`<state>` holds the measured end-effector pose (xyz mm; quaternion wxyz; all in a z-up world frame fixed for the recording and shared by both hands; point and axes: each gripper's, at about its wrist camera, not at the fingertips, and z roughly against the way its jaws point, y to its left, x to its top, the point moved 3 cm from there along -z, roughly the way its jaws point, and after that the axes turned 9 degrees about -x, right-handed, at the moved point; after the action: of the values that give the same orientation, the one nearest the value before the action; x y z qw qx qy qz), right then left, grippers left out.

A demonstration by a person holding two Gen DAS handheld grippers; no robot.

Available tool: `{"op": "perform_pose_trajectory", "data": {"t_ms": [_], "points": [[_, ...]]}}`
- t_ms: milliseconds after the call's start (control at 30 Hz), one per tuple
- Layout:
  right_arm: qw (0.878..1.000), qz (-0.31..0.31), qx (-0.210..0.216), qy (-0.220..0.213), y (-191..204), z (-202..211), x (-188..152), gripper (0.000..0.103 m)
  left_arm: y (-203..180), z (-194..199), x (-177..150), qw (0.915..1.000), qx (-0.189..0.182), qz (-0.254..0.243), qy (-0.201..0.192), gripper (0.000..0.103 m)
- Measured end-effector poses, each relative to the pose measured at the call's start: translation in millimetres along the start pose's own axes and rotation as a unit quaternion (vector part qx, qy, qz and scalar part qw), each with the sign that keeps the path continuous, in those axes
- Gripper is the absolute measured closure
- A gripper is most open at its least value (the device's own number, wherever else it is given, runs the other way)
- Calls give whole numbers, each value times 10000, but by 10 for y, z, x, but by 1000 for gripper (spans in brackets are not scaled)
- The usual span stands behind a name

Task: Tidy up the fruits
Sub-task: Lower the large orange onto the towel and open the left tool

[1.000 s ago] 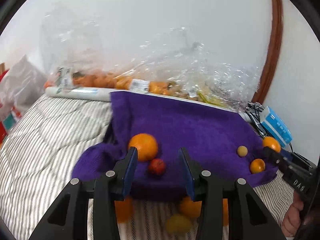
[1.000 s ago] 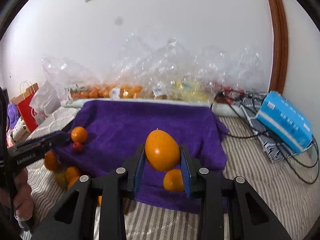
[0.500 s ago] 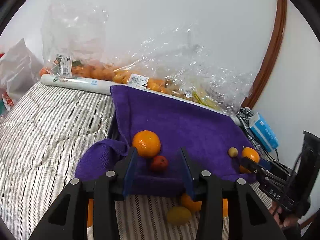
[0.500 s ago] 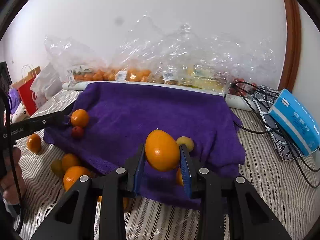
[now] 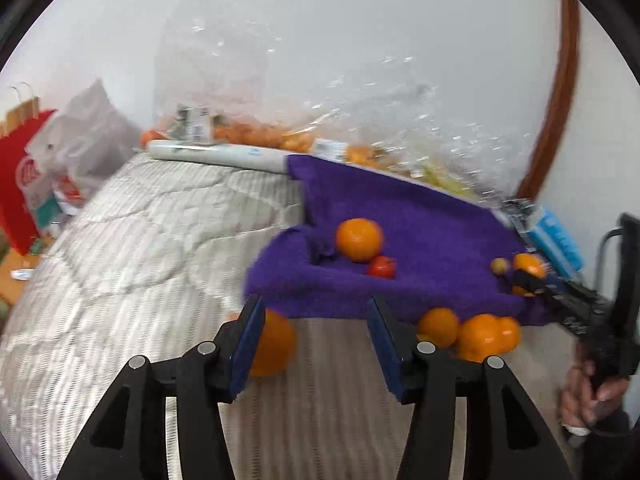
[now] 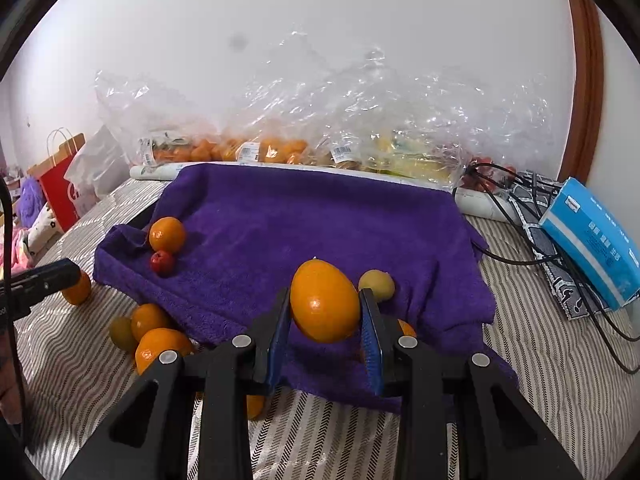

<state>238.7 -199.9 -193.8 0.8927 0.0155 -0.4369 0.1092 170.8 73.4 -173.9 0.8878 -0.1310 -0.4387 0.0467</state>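
The purple towel (image 6: pixel 320 216) lies on the striped bed cover (image 5: pixel 132 240), and the fruits should be gathered on it. My right gripper (image 6: pixel 325 312) is closed on an oval orange fruit (image 6: pixel 324 306), held above the towel's front edge; I should lower it gently so it does not roll off. My left gripper (image 5: pixel 316 332) has just been opening, with nothing between its pads. A loose orange (image 5: pixel 272 344) lies just behind the left finger (image 5: pixel 248 336); I must center it first.

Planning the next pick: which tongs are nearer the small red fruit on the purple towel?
Left. The left tongs hover just off the towel's edge near the red fruit; the right tongs hold an orange further away.
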Motion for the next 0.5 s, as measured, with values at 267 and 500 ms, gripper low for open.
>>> {"op": "perform_pose_trajectory", "data": {"t_ms": [267, 500], "points": [[10000, -45, -12, -14, -23, 17, -10, 70, 306, -199, -29, 9969, 284, 411, 612, 51], [10000, -70, -24, -3, -27, 17, -7, 70, 177, -242, -59, 9970, 225, 126, 723, 62]]}}
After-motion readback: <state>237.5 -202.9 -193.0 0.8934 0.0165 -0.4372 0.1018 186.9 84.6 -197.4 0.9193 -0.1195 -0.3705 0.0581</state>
